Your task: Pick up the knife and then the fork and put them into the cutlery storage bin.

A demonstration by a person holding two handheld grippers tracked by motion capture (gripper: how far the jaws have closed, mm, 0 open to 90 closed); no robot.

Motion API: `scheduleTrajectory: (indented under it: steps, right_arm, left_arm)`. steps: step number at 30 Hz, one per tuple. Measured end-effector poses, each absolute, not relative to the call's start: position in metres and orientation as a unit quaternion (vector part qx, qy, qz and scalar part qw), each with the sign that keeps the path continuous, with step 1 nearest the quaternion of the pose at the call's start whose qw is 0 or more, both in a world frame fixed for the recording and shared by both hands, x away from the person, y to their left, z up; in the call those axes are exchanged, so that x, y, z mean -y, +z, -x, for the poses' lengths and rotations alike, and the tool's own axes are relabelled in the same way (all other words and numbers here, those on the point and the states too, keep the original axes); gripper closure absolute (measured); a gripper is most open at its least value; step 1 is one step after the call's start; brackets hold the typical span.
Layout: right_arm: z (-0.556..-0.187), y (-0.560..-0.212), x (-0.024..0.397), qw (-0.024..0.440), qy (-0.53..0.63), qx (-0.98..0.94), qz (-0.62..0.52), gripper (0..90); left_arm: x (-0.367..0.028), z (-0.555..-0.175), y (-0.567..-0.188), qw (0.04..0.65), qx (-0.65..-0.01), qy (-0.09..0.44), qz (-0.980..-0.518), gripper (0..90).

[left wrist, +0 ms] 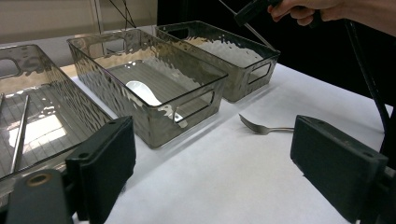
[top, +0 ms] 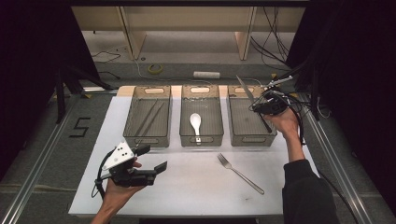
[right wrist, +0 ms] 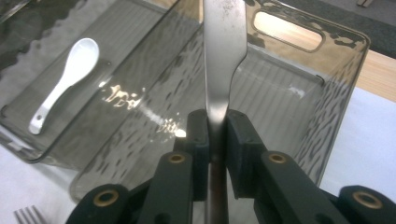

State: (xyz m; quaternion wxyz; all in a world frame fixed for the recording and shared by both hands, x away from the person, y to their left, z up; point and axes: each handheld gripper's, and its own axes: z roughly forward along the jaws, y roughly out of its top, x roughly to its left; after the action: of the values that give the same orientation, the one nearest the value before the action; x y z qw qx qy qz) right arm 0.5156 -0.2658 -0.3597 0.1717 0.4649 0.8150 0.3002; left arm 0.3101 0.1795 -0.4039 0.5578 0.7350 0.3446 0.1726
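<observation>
The right tongs (top: 259, 103), raised over the right-hand smoked clear plastic bin (top: 250, 122), clamp a silver table knife (top: 245, 88), blade pointing up and away. The left tongs (top: 152, 158) hover low over the white surface (top: 196, 182), jaws wide apart and empty.

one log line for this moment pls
right gripper: shut on knife, over right bin | left gripper: open, nothing held | fork: on table
</observation>
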Motion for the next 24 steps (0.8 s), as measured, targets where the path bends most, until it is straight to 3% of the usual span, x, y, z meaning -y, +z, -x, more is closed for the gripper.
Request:
scheduleTrajectory:
  steps: [24]
  right_arm:
    - [-0.521,-0.395,0.270,0.164,0.295,-0.802,-0.493,80.8]
  left_arm:
    - [-0.179,-0.310,-0.404,0.559,-0.344,0.174,-0.734,13.8]
